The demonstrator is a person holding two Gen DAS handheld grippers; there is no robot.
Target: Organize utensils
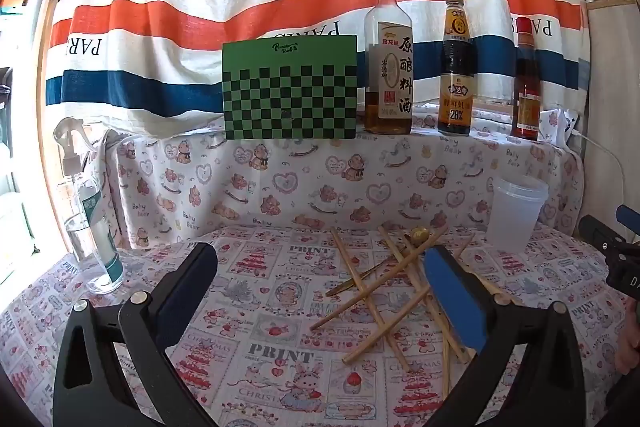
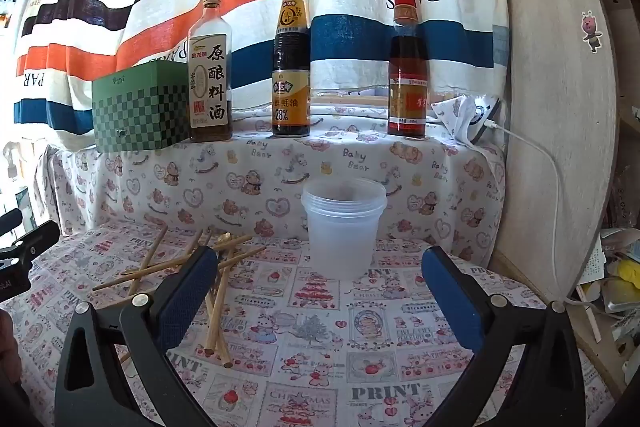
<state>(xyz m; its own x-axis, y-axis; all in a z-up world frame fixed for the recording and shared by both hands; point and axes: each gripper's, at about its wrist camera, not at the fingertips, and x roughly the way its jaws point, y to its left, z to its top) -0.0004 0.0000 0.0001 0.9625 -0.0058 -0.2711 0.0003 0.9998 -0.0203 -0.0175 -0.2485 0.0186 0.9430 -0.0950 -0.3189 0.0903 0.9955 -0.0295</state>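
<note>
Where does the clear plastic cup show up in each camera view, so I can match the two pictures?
Left wrist view: the plastic cup stands far right on the table, behind the scattered chopsticks.
Right wrist view: the same cup stands near the centre, with the chopsticks to its left.
Shared landmark: the dark sauce bottle on the shelf behind.

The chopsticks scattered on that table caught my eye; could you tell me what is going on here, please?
A person holds a gripper in each hand to tidy utensils. The wooden chopsticks lie crossed in a loose pile on the patterned tablecloth, with a gold spoon among them. The left gripper and the right gripper are both open and hold nothing. The translucent plastic cup stands upright beside the pile, with nothing visible in it. Nothing looks sorted yet.
</note>
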